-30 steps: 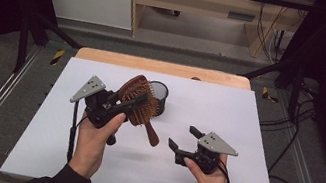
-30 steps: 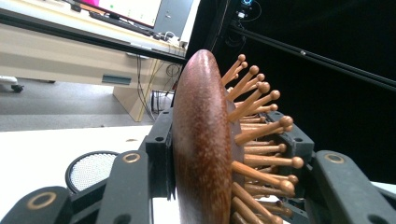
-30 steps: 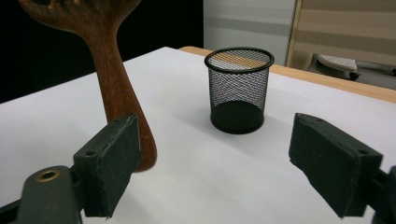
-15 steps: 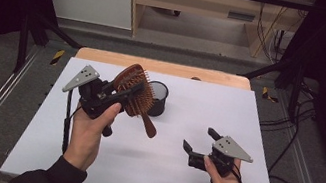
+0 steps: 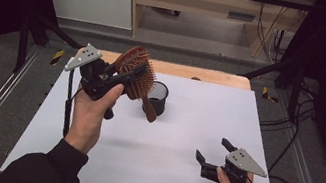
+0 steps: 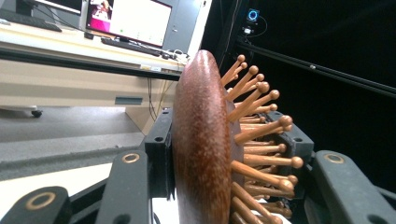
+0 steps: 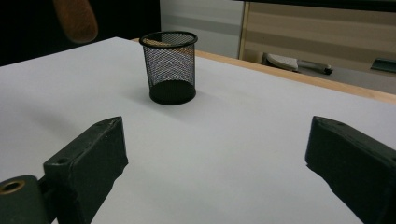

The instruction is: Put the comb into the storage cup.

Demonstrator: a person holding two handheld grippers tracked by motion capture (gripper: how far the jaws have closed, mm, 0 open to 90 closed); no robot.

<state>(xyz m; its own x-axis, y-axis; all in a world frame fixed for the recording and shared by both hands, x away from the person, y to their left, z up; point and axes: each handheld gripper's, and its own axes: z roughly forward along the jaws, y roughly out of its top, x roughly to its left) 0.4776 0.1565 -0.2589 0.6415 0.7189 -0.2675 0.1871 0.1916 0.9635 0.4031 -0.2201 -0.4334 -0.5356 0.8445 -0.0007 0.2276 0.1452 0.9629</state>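
We see the left gripper [image 5: 125,76] clamped on the reddish-brown wooden hairbrush [image 5: 136,70], held above the white table [image 5: 182,140], the black wire-mesh cup [image 5: 157,98] at the brush's four o'clock. The right gripper [image 5: 213,153], at the cup's five o'clock, has just been opening and stands wide, nothing between its jaws.

Brown wooden hairbrush [image 5: 137,69] with ball-tipped bristles, held aloft, handle slanting down over the black mesh cup [image 5: 156,98]; cup upright.

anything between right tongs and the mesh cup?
Nothing: bare white table between the right tongs and mesh cup, clearest in the right gripper view.
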